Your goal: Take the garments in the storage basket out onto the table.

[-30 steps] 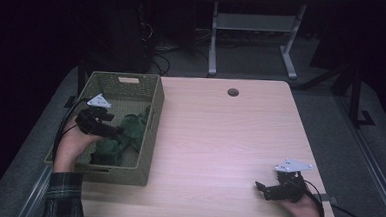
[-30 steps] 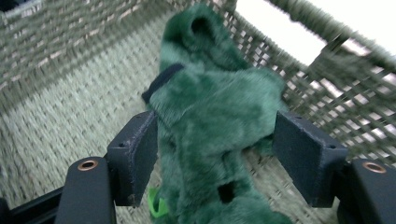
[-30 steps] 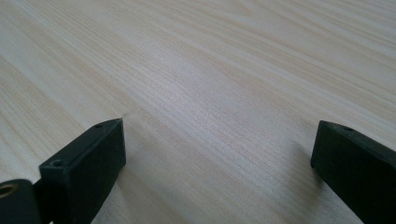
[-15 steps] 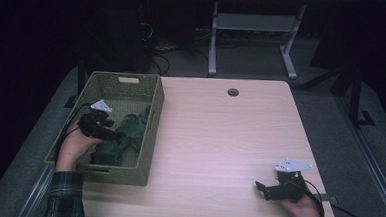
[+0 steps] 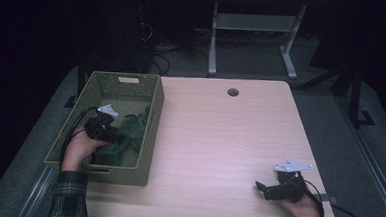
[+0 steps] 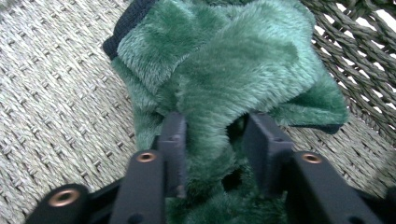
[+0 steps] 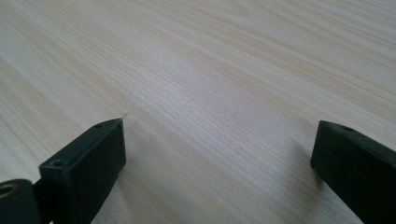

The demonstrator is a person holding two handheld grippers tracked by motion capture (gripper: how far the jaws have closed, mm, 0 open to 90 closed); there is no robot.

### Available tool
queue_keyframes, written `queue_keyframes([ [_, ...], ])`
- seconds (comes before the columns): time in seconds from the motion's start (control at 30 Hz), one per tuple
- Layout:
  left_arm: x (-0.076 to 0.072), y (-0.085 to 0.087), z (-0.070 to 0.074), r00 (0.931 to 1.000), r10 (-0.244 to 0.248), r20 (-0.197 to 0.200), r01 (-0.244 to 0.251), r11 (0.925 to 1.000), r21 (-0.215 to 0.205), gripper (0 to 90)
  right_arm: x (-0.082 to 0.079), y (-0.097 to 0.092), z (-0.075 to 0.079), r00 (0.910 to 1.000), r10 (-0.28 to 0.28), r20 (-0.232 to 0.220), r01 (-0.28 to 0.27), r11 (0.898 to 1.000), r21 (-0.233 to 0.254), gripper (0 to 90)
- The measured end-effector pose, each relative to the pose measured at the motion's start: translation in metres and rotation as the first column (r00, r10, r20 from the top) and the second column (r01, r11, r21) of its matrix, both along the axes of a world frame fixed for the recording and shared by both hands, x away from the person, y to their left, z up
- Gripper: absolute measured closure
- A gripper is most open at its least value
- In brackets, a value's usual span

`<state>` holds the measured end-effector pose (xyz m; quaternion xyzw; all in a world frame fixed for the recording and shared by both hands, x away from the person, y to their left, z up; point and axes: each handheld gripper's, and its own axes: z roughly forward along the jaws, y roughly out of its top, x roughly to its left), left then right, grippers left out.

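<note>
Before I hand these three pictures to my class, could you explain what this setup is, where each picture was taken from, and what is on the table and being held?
There is no robot here: a person holds a hand-held clamp with two black jaws in each hand. One picture looks down from a camera above the table; the other two come from small cameras riding on each clamp, looking along its jaws.

On the table's left edge stands a woven green basket with a fluffy green cloth inside. The left gripper reaches into the basket, and its own camera shows a fold of the cloth between its jaws, which appear to be pinching it. The right gripper rests near the table's front right corner, jaws wide apart over bare wood, holding nothing.
</note>
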<state>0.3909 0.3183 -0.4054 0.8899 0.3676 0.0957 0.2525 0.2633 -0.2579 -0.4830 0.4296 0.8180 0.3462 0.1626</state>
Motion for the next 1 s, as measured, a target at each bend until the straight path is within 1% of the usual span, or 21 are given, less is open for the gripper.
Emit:
queue_keyframes([
  [0.03, 0.0, 0.0, 0.0, 1.0, 0.0, -0.001, 0.0, 1.0, -0.007, 64.9, 0.0, 0.0, 0.0, 1.0, -0.001, 0.0, 0.001, 1.0, 0.0, 2.9],
  [0.07, -0.001, 0.0, 0.001, 1.0, -0.002, -0.005, 0.002, 0.9999, -0.011, 70.8, 0.0, 0.0, 0.0, 1.0, -0.001, 0.0, 0.001, 1.0, 0.0, 2.9],
  [0.1, -0.001, 0.0, 0.001, 1.0, -0.002, -0.005, 0.002, 0.9999, -0.011, 73.2, 0.0, 0.0, 0.0, 1.0, -0.001, 0.0, 0.001, 1.0, 0.0, 2.9],
  [0.13, -0.001, 0.0, 0.002, 1.0, -0.002, -0.001, 0.002, 0.9998, -0.018, 73.2, 0.0, 0.0, 0.0, 1.0, -0.002, 0.0, 0.002, 1.0, 0.0, 2.9],
  [0.17, -0.001, 0.0, 0.003, 1.0, 0.002, -0.003, -0.002, 0.9998, -0.021, 76.8, 0.0, 0.0, 0.0, 1.0, -0.003, -0.001, 0.003, 1.0, 0.0, 2.9],
  [0.3, -0.001, 0.001, 0.005, 0.9999, 0.007, -0.01, -0.008, 0.9994, -0.035, 81.1, 0.0, 0.0, 0.0, 1.0, -0.004, -0.001, 0.004, 1.0, 0.0, 2.9],
  [0.33, -0.002, 0.001, 0.006, 0.9994, 0.028, -0.022, -0.029, 0.9983, -0.05, 81.1, 0.0, 0.0, 0.0, 1.0, -0.004, -0.001, 0.004, 1.0, 0.0, 2.9],
  [0.37, -0.002, 0.002, 0.007, 0.9993, 0.03, -0.022, -0.031, 0.9978, -0.058, 81.9, 0.0, 0.0, 0.0, 1.0, -0.004, -0.001, 0.004, 1.0, 0.0, 2.9],
  [0.4, -0.002, 0.003, 0.011, 0.9987, 0.041, -0.029, -0.043, 0.9958, -0.081, 82.7, 0.0, 0.0, 0.0, 1.0, -0.004, -0.001, 0.004, 1.0, 0.0, 2.9],
  [0.43, -0.002, 0.003, 0.011, 0.9987, 0.041, -0.029, -0.043, 0.9958, -0.081, 82.9, 0.0, 0.0, 0.0, 1.0, -0.004, -0.001, 0.004, 1.0, 0.0, 2.9],
  [0.47, -0.003, 0.003, 0.015, 0.9982, 0.053, -0.029, -0.055, 0.9931, -0.103, 83.1, 0.0, 0.0, 0.0, 1.0, -0.004, -0.001, 0.004, 1.0, 0.0, 2.9],
  [0.6, -0.006, 0.004, 0.025, 0.9984, 0.056, -0.01, -0.057, 0.9878, -0.145, 83.7, 0.0, 0.0, 0.0, 1.0, -0.005, -0.001, 0.005, 1.0, 0.0, 2.9],
  [0.63, -0.008, 0.004, 0.028, 0.9979, 0.065, -0.008, -0.065, 0.9847, -0.162, 83.8, 0.0, 0.0, 0.0, 1.0, -0.005, -0.001, 0.005, 1.0, 0.0, 2.9],
  [0.7, -0.008, 0.004, 0.031, 0.998, 0.063, -0.003, -0.062, 0.9841, -0.166, 83.8, 0.0, 0.0, 0.0, 1.0, -0.005, -0.001, 0.005, 1.0, 0.0, 2.9],
  [0.73, -0.01, 0.004, 0.035, 0.9977, 0.068, 0.001, -0.066, 0.9805, -0.185, 83.9, 0.0, 0.0, 0.0, 1.0, -0.005, -0.001, 0.005, 1.0, 0.0, 2.9],
  [0.8, -0.011, 0.004, 0.038, 0.9977, 0.067, 0.005, -0.065, 0.9792, -0.192, 83.9, 0.0, 0.0, 0.0, 1.0, -0.005, -0.001, 0.005, 1.0, 0.0, 2.9],
  [0.83, -0.013, 0.004, 0.042, 0.9972, 0.075, 0.006, -0.072, 0.9736, -0.217, 84.0, 0.0, 0.0, 0.0, 1.0, -0.005, -0.001, 0.005, 1.0, 0.0, 2.9],
  [0.87, -0.013, 0.004, 0.042, 0.9972, 0.075, 0.006, -0.072, 0.9736, -0.217, 84.0, 0.0, 0.0, 0.0, 1.0, -0.005, -0.001, 0.005, 1.0, 0.0, 2.9],
  [0.9, -0.015, 0.005, 0.047, 0.9971, 0.075, 0.012, -0.07, 0.9702, -0.232, 84.0, 0.0, 0.0, 0.0, 1.0, -0.005, -0.001, 0.005, 1.0, 0.0, 2.9],
  [0.93, -0.015, 0.005, 0.047, 0.9971, 0.075, 0.012, -0.07, 0.9702, -0.232, 84.0, 0.0, 0.0, 0.0, 1.0, -0.005, -0.001, 0.005, 1.0, 0.0, 2.9],
  [1.0, -0.017, 0.005, 0.052, 0.9961, 0.086, 0.02, -0.078, 0.9616, -0.263, 84.0, 0.0, 0.0, 0.0, 1.0, -0.005, -0.001, 0.005, 1.0, 0.0, 2.9],
])
